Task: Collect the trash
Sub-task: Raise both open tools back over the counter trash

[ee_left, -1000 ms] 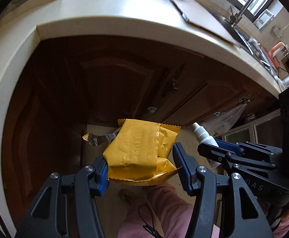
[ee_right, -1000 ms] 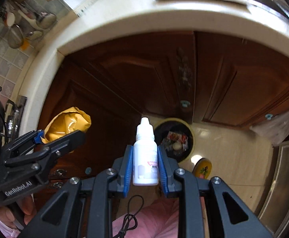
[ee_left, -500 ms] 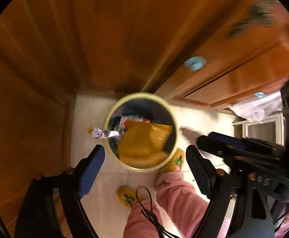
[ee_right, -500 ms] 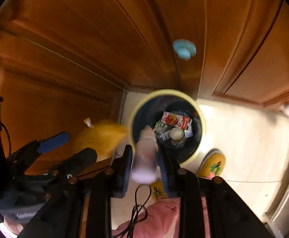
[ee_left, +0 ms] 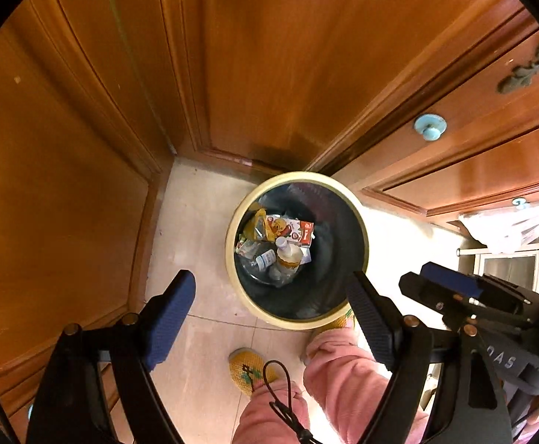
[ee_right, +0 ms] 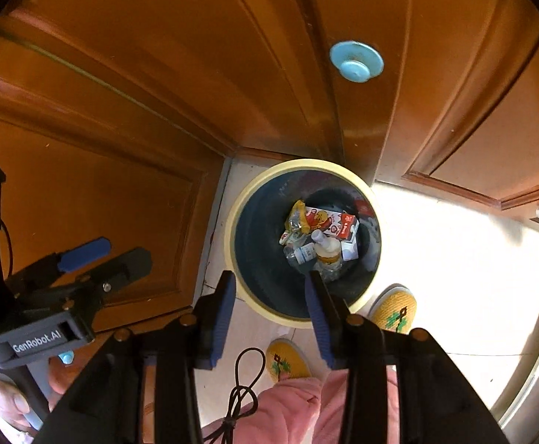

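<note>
Both tongs, left [ee_left: 269, 318] and right [ee_right: 271, 296], gape empty above round cream-rimmed dark bin [ee_left: 232, 222]. Small white plastic dropper bottle [ee_right: 326, 246] lies inside, tip pointing far-left, among wrappers. Bin near wooden cabinet doors [ee_left: 269, 55]; floor open right.

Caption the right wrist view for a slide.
Open right gripper above the trash bin, dropper bottle lying inside among cartons.

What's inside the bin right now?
Inside the bin: a yellow wrapper, a red carton and small white bottles piled together. Anything beneath that pile is covered.
</note>
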### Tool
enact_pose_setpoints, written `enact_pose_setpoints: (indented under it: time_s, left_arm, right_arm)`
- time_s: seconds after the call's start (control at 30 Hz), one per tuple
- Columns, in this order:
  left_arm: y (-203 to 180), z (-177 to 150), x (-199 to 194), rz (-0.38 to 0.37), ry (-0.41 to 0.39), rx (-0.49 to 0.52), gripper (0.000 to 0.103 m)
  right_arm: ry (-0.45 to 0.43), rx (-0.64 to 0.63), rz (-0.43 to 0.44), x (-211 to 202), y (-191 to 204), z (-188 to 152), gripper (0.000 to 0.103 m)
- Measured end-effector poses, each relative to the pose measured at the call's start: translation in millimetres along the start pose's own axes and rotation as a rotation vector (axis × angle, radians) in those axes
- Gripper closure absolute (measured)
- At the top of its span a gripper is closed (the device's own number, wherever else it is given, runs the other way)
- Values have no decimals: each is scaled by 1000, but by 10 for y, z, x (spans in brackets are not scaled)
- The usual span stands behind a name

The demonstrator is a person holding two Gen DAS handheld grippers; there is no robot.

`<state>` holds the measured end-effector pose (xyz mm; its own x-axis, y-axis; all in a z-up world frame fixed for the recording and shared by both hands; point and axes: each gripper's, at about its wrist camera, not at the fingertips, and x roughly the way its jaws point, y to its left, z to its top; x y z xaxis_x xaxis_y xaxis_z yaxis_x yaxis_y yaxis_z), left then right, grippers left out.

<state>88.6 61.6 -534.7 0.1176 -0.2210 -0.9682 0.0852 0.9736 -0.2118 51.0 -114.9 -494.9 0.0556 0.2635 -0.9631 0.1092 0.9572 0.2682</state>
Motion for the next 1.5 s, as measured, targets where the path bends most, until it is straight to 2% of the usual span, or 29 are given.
enact_pose_setpoints:
  time_s: [0.23, 0.53, 0.7, 1.03, 1.23, 1.5]
  left_arm:
    - [-190, 81, -517, 9, -39, 22, 21]
    - [-491, 204, -1593, -6, -94, 30, 21]
    - [-699, 295, -2388, -17, -181, 65, 21]
    - [-1033, 634, -3921, -4, -473, 169, 21]
    - [-1216, 952, -4522, 39, -607, 250, 21]
    - [-1431, 1533, -5167, 69, -694, 297, 21]
  right_arm:
    - [0, -23, 11, -363, 164, 66, 64]
    - [-42, 16, -12, -1358, 378, 177, 64]
    - [-120, 18, -26, -2148, 600, 217, 64]
    - [-369, -7, -75, -3603, 1056, 422, 64]
    - [-500, -50, -140, -4164, 1258, 640, 64]
    - [-620, -47, -158, -4833, 1259, 1170, 64]
